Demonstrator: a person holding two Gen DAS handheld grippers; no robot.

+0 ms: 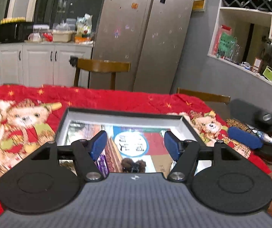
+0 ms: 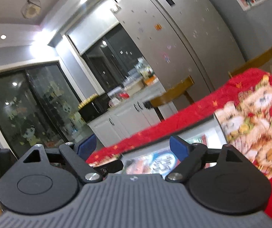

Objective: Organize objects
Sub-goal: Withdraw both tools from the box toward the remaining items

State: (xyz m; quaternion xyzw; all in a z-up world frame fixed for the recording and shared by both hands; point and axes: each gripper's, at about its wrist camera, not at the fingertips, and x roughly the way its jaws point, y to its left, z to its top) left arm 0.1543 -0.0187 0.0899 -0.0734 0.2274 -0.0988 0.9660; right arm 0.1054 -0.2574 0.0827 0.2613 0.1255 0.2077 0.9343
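Observation:
A shallow box (image 1: 124, 112) with a dark rim and white inner walls lies on the red bear-print tablecloth (image 1: 98, 96). Inside it lie flat colourful packs; one has a blue-ringed round label (image 1: 136, 148), and a brown fuzzy item (image 1: 133, 164) sits near the front. My left gripper (image 1: 135, 141) hangs above the box, open, with nothing between its blue pads. In the tilted right wrist view my right gripper (image 2: 133, 145) is open and empty over the box's near-left part (image 2: 193, 128). One of its blue pads (image 1: 244, 137) shows at the right in the left wrist view.
Two wooden chairs (image 1: 103, 66) (image 1: 204, 95) stand at the table's far side. Behind them are a steel fridge (image 1: 145, 38) and a cluttered white cabinet (image 1: 40, 62). Wall shelves (image 1: 250, 57) are at the right. Cables and small items (image 1: 265, 134) lie at the table's right edge.

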